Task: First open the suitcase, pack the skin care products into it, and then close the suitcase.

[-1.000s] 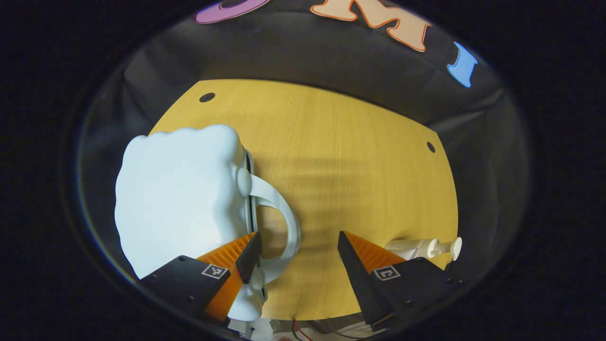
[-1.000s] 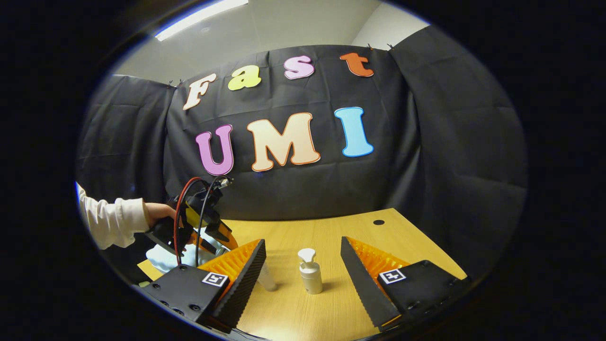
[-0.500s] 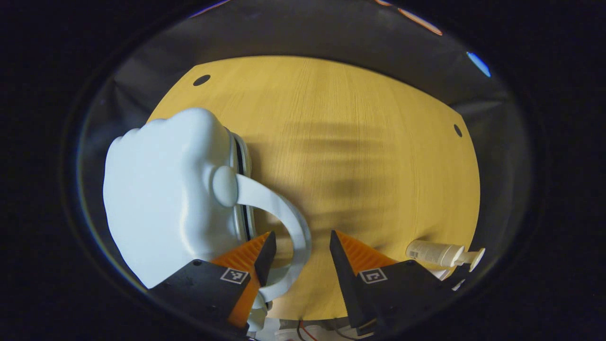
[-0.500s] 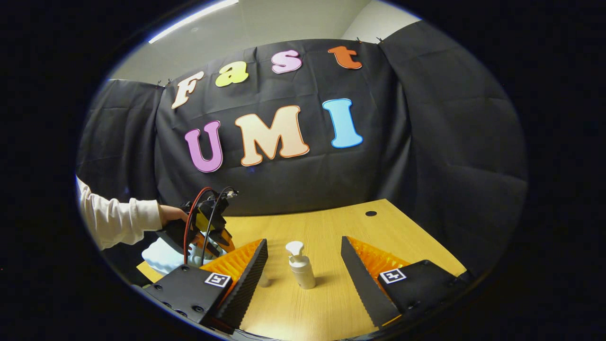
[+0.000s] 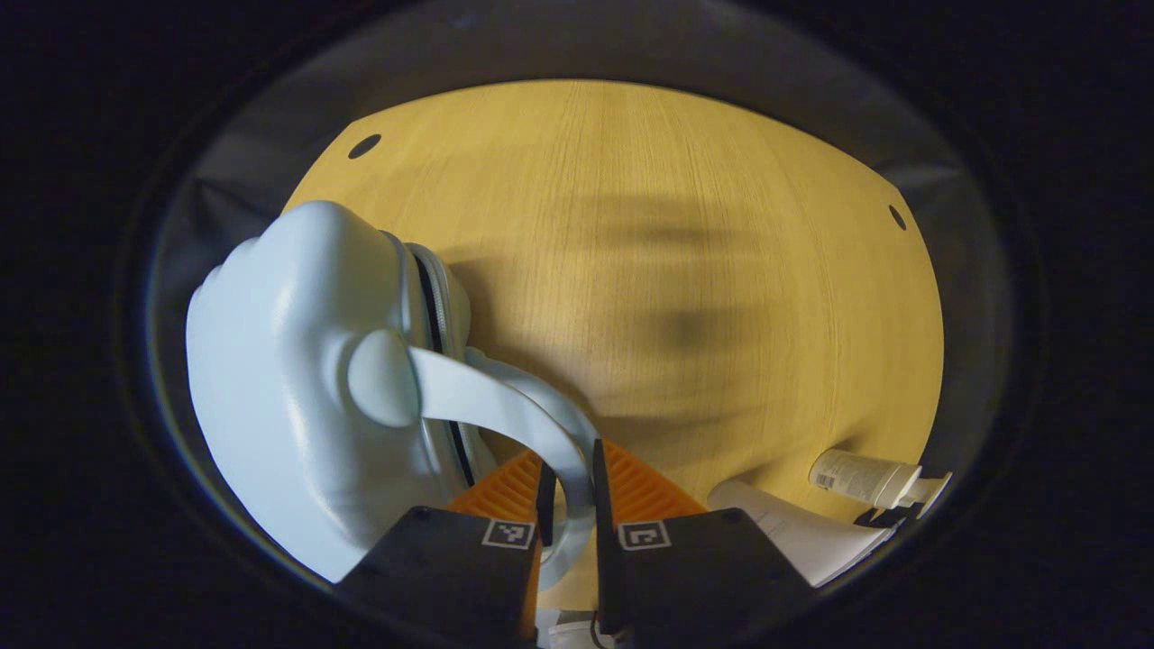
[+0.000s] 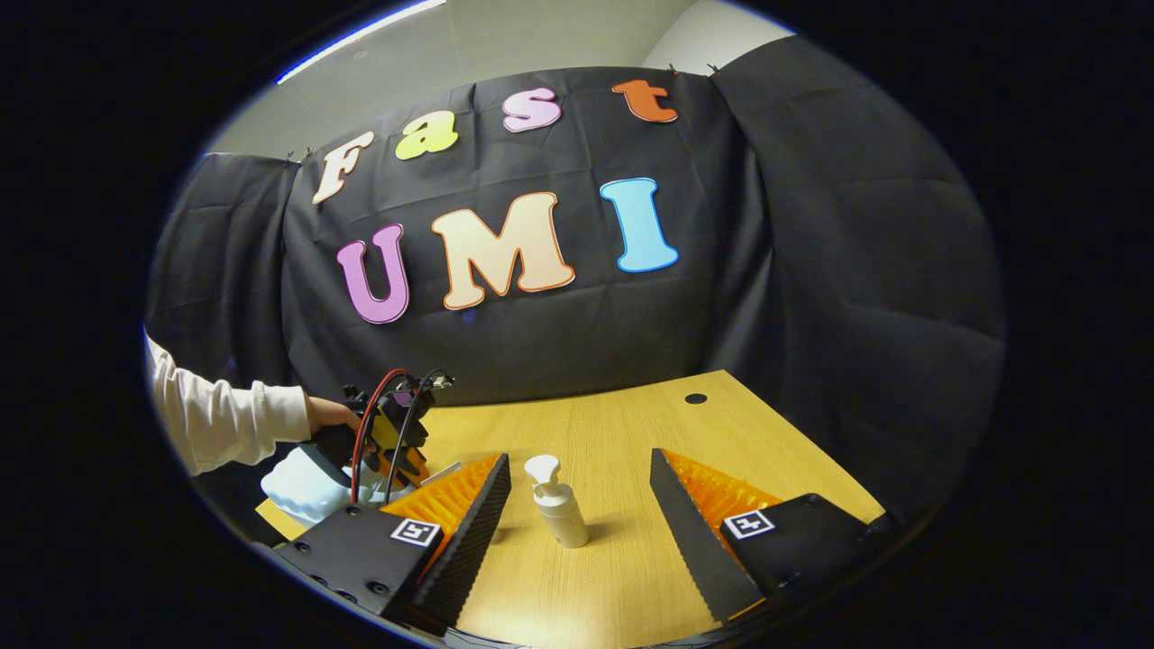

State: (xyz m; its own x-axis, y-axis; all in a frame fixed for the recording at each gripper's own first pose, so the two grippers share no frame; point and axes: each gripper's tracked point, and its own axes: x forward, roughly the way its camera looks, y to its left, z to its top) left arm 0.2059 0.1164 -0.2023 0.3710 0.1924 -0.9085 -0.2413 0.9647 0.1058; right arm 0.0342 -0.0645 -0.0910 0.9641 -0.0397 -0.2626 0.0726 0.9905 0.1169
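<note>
With the left tongs (image 5: 570, 494) clamped on the pale blue suitcase's handle (image 5: 505, 410) and the right tongs (image 6: 577, 532) gaping around the upright pump bottle (image 6: 557, 505) on the tabletop (image 5: 667, 252), a slanted pull could let the curved handle slip out.

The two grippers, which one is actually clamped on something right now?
The left gripper: its fingers are closed on the pale blue suitcase's white handle. The right gripper stands wide open, the pump bottle untouched between its fingers.
</note>
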